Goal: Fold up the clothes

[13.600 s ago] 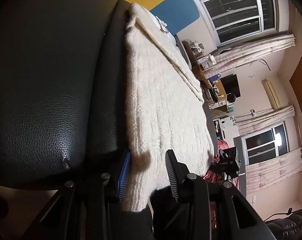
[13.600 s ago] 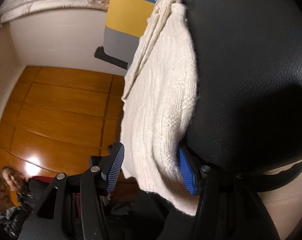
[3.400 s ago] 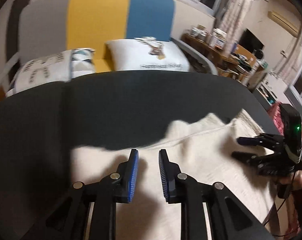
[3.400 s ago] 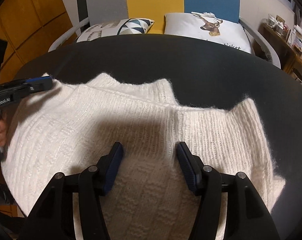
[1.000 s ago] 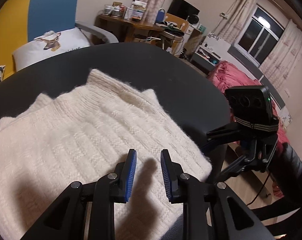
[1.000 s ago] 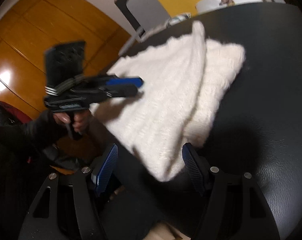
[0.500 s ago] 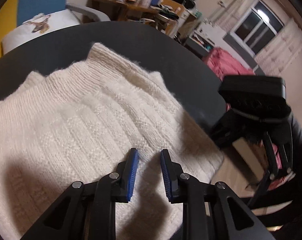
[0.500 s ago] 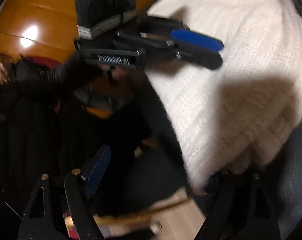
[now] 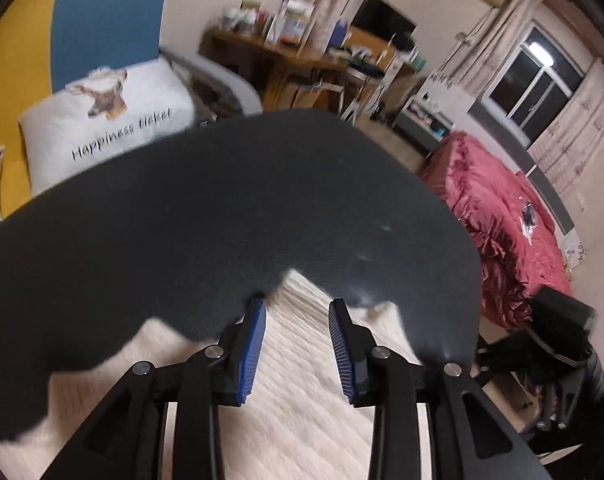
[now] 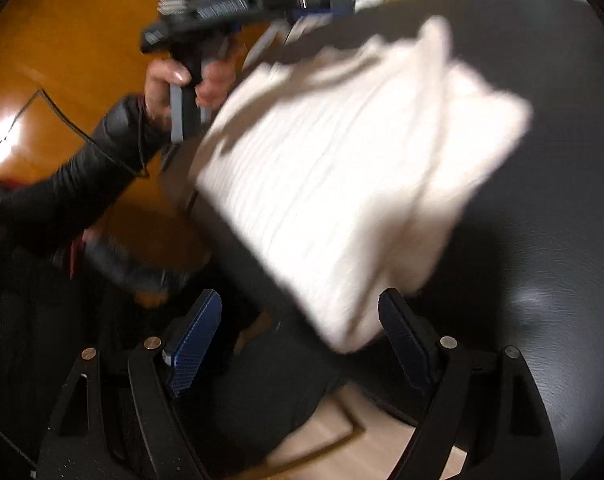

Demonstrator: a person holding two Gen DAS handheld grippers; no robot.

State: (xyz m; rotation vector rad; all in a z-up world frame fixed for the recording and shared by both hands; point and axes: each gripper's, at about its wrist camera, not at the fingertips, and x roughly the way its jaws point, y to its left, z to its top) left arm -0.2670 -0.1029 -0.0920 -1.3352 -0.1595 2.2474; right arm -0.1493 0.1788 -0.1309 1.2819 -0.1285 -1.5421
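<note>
A folded cream knitted sweater (image 10: pixel 341 152) lies on a round black table (image 10: pixel 549 240). My right gripper (image 10: pixel 300 312) stands wide open at the table's near edge. The sweater's near corner hangs between its jaws, close to the right pad, and is not pinched. My left gripper (image 9: pixel 297 306) hovers over the sweater's (image 9: pixel 302 400) far edge with its jaws opening and nothing gripped between them. The right wrist view is blurred; it shows the left gripper (image 10: pixel 302 24) over the sweater's far side, held by a hand (image 10: pixel 170 76) in a black sleeve.
The black table (image 9: pixel 222 220) stretches bare beyond the sweater. Behind it are a white deer cushion (image 9: pixel 110 120) on a blue and yellow sofa, a cluttered wooden desk (image 9: pixel 302 52) and a red bedspread (image 9: pixel 501 216). A wooden floor (image 10: pixel 62 40) lies beside the table.
The left gripper has moved forward to the sweater's far edge and its jaws have widened. The right wrist view has swung back over the sweater, whose corner now hangs between the wide jaws.
</note>
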